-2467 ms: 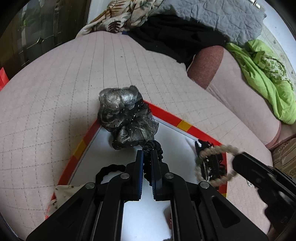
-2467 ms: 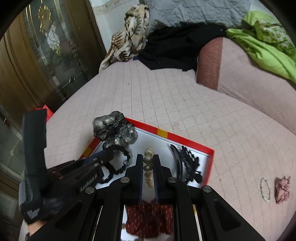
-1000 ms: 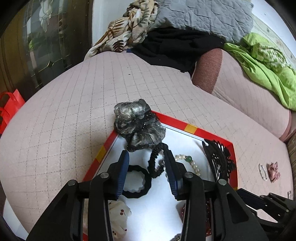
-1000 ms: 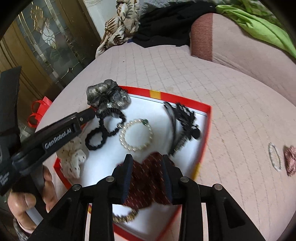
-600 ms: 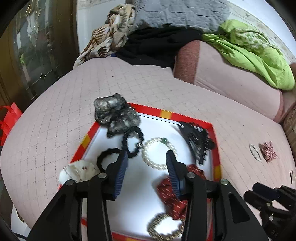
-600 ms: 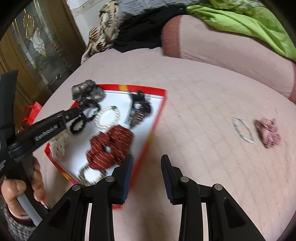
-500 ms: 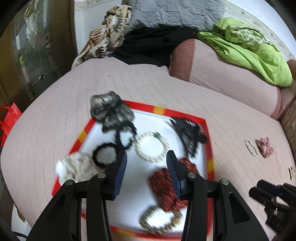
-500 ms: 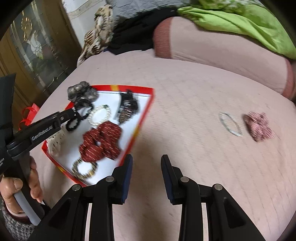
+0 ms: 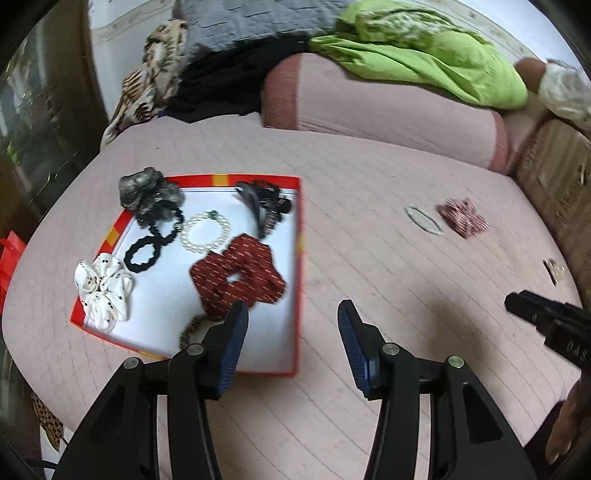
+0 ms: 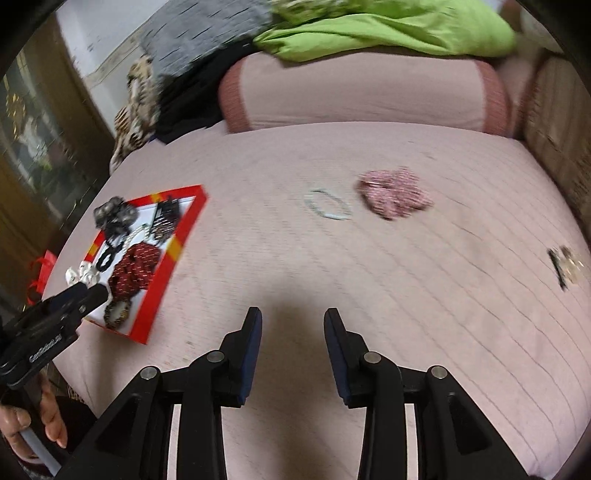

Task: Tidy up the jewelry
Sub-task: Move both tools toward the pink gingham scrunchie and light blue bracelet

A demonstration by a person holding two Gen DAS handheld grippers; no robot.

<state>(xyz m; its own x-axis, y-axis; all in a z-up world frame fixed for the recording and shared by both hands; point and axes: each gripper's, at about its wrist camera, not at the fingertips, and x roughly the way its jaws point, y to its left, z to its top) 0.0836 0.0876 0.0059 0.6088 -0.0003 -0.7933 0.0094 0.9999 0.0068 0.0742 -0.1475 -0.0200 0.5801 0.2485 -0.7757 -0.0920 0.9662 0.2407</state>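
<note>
A red-rimmed tray lies on the pink quilted bedspread and holds a grey scrunchie, black hair ties, a pearl bracelet, a black claw clip, a red scrunchie and a white dotted scrunchie. My left gripper hovers over the tray's right edge, its jaws opening with nothing between them. My right gripper hangs over bare bedspread, jaws opening and empty. Ahead of it lie a thin bangle, a pink scrunchie and a small gold clip.
A pink bolster runs along the far side under a green cloth. Black, grey and patterned fabrics are piled at the back left. A red bag sits off the bed's left edge. A hand holds the left gripper's handle.
Both grippers have swung right, off the tray and across the bedspread. The left jaws stand wider. The bangle and pink scrunchie now sit nearer the middle of the right wrist view.
</note>
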